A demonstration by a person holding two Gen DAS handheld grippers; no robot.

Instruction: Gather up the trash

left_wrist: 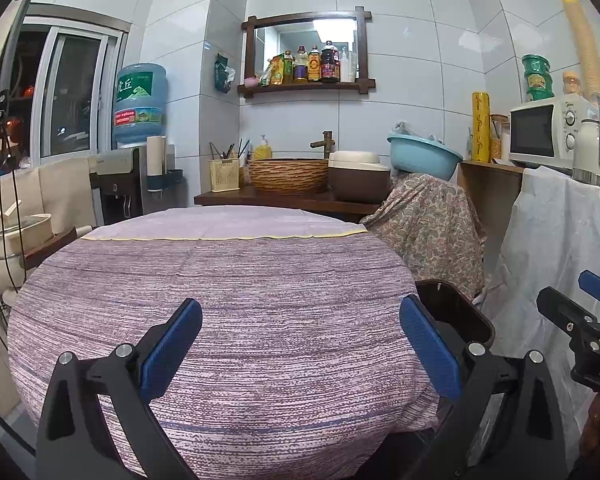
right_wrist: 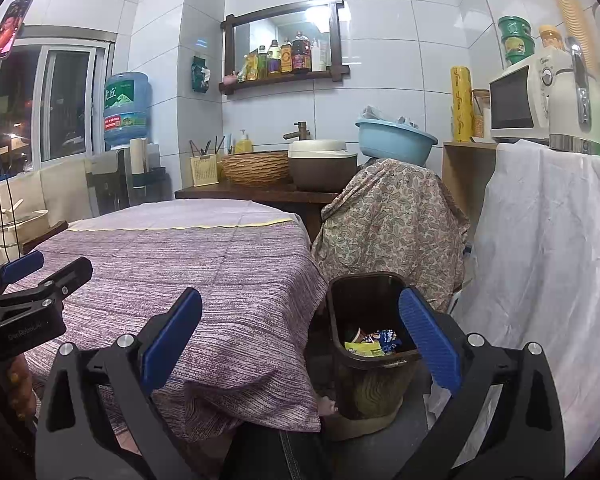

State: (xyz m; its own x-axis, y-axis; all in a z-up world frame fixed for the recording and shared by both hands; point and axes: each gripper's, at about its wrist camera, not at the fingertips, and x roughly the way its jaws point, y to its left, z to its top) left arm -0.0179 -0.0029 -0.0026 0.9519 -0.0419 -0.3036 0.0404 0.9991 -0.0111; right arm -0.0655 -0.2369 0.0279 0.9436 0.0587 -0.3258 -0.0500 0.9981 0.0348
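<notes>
The left black gripper with blue ribbed pads (left_wrist: 300,344) points forward and level, its two fingers spread wide with nothing between them. The right black gripper with the same blue pads (right_wrist: 300,340) stands just beside it on the right, also spread wide and holding nothing. Part of a hand (right_wrist: 18,392) grips the left handle from below
</notes>
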